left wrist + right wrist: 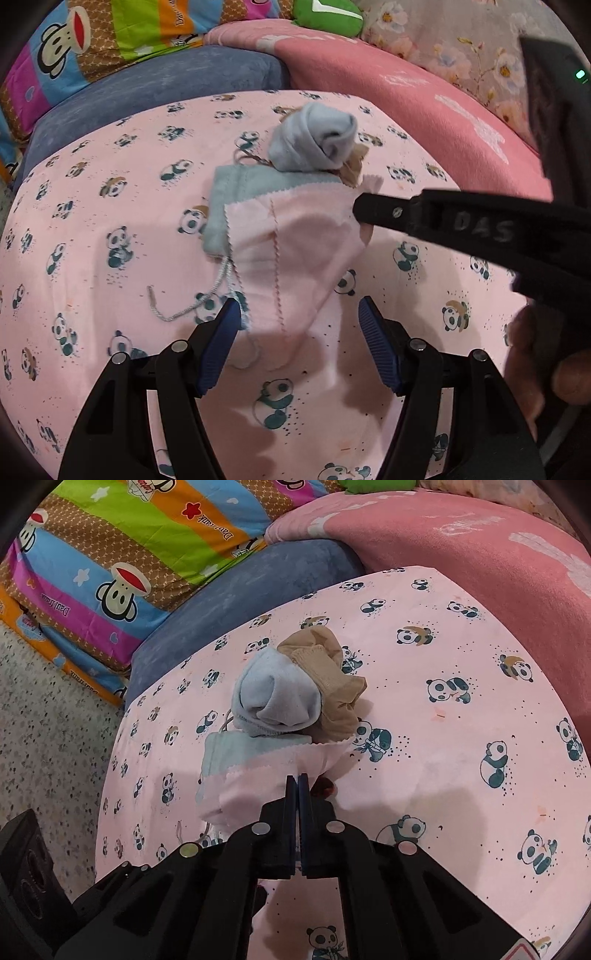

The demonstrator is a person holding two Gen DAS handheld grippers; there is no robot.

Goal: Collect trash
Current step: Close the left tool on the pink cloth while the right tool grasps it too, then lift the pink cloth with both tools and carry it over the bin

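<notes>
Pink fabric scrap (295, 243) on panda-print cover (110, 206), over grey cloth (236, 184), below rolled blue sock (314, 136). Pinched by right gripper (297, 779), blades together. Left gripper (299, 314) spread wide, empty. Mid-pickup, apparently; next, lifting clear without dragging neighbours.

Home bedroom; panda-print sheet (461, 720), cartoon quilt (122, 561), pink blanket (461, 546)

Bright, soft shadows, fisheye-warped edges

The right gripper (297, 781) pinches a thin pink pinked-edge cloth (258, 779), lying near a rolled light-blue sock (273, 698).
</notes>
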